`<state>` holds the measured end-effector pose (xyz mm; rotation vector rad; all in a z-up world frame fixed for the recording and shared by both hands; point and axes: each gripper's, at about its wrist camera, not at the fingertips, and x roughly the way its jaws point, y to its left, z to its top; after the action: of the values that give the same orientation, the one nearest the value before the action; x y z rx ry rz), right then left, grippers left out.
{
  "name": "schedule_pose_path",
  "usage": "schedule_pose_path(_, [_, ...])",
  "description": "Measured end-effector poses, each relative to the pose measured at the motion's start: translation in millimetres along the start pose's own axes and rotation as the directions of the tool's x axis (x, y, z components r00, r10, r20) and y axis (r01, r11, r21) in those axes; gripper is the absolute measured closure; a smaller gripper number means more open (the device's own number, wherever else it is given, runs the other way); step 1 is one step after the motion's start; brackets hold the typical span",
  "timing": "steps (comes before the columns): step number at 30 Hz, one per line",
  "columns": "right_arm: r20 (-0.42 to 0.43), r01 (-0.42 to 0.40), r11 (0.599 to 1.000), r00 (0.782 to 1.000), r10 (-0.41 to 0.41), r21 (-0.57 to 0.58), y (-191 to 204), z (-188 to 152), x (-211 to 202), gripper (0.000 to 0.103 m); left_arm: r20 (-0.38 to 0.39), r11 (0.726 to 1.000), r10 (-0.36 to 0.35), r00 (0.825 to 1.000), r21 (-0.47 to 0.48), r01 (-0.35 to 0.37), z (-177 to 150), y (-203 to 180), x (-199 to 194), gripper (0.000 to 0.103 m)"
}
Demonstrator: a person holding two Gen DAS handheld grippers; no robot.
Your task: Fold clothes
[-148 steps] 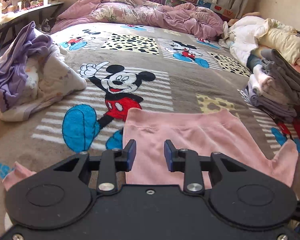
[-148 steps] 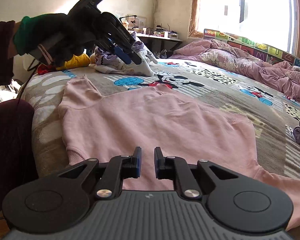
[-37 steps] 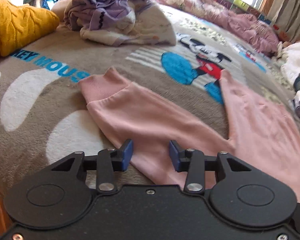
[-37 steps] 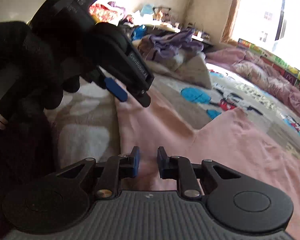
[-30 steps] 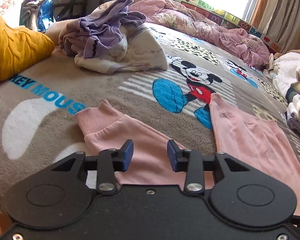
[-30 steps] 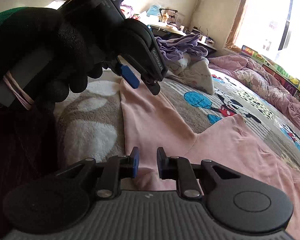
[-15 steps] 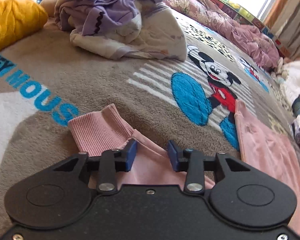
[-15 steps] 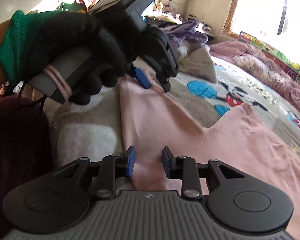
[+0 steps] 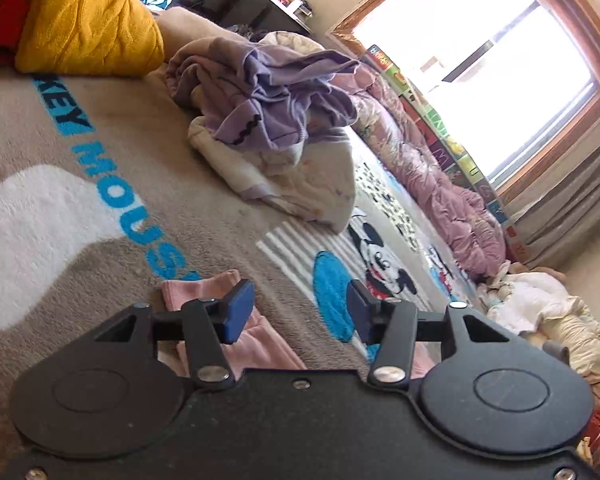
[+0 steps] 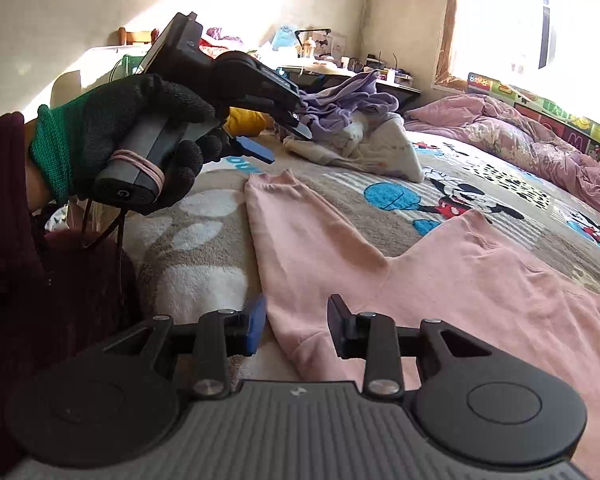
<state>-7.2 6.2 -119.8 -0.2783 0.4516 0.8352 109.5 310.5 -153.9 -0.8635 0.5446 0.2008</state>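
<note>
1 pink sweater (image 10: 440,280) flat on bed | 2 grippers: L (image 9: 300,310) & R (image 10: 296,322) both released, empty

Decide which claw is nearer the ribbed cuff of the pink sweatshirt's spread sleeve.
Left. The left claw hovers open just above the ribbed cuff; the right claw sits open at the sleeve's other end, near the sweatshirt's body.
</note>
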Motion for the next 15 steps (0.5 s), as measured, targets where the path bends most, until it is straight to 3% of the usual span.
schedule_pose_path(2, [0.029,0.005,0.997,1.000,-0.008,0.082,-19,-4,-19,0.066,-0.010,0.999,0.006,1.000,-0.037,-0.007,-5,3,2,0.041])
schedule_pose_path(4, [0.048,0.035,0.981,0.998,-0.045,0.190,-44,-14,-36,0.064,-0.020,0.997,0.012,1.000,-0.073,-0.013,-11,5,4,0.048])
schedule_pose_path(7, [0.050,0.093,0.912,0.991,-0.123,0.398,-95,-34,-65,0.061,0.003,0.999,-0.039,0.999,-0.026,0.039,-15,-17,-11,0.045])
schedule_pose_path(11, [0.042,0.161,0.692,0.963,-0.267,0.704,-163,-75,-113,0.060,-0.003,0.985,-0.109,0.994,0.135,0.109,-28,-69,-28,0.040])
schedule_pose_path(15, [-0.003,0.226,0.438,0.891,-0.454,0.870,-204,-120,-161,0.057,-0.083,0.955,-0.148,0.985,0.246,0.165,-64,-126,-27,0.033])
